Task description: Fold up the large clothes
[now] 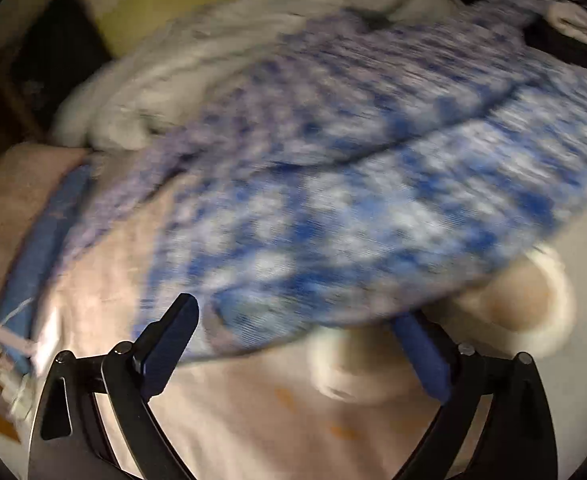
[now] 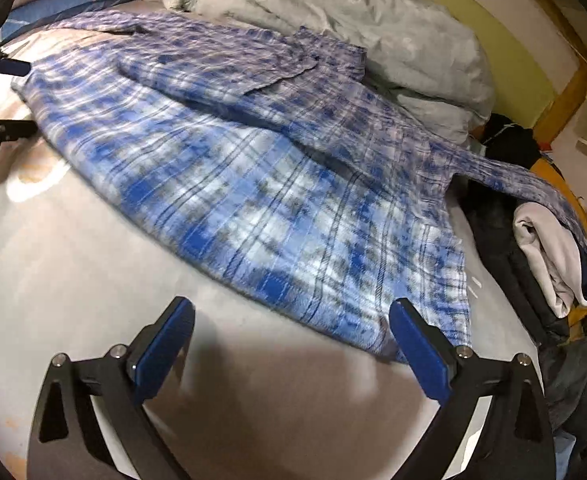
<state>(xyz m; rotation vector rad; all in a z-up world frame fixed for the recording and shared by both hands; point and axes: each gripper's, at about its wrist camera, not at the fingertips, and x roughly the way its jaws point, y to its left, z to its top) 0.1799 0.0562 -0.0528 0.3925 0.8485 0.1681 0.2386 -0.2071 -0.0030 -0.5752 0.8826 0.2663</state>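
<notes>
A blue and white plaid shirt lies spread on the pale bed sheet, with one sleeve trailing off to the right over a stack of clothes. My right gripper is open just in front of the shirt's near hem, its right finger beside the hem's corner. In the left wrist view the shirt is blurred. My left gripper is open at the shirt's near edge, and the pads do not press on the cloth. The left gripper also shows at the far left of the right wrist view.
A crumpled grey duvet is heaped behind the shirt against a yellow wall. A blue pillow lies at the back left. Folded pale clothes and dark garments crowd the bed's right edge. Bare sheet shows in front.
</notes>
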